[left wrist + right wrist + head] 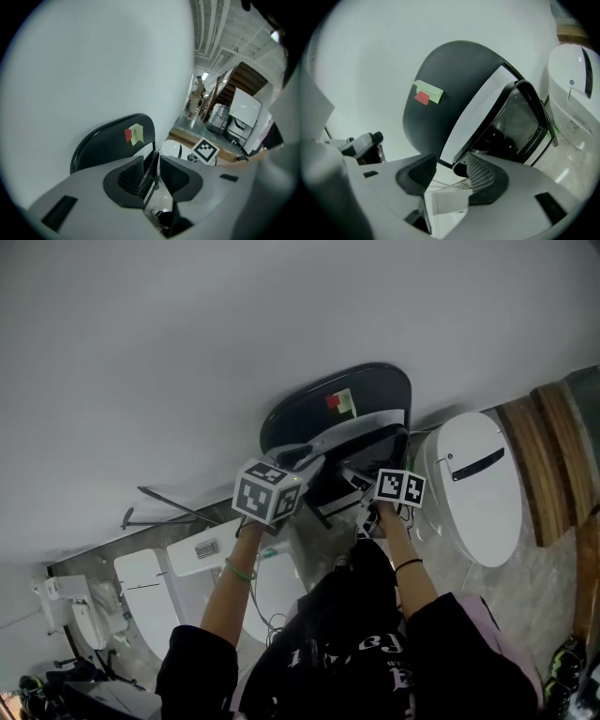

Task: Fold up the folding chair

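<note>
The black folding chair stands against the white wall, its backrest point(361, 390) bearing a red and a pale sticker point(426, 93). The seat point(361, 451) is tipped up towards the backrest. My left gripper point(305, 458) is at the seat's left side. In the left gripper view point(152, 174) its pads are closed on the seat's thin edge point(151, 164). My right gripper point(356, 482) is at the seat's right front. In the right gripper view point(451, 174) its jaws stand apart, with the seat frame's corner point(461, 165) just at the meshed right pad and nothing pinched.
A white toilet point(478, 484) stands close on the chair's right, also in the right gripper view point(576, 89). More white toilets point(145, 592) sit at the lower left. Wooden boards point(548, 456) lean at the right. Shoes point(567, 662) lie near the bottom right corner.
</note>
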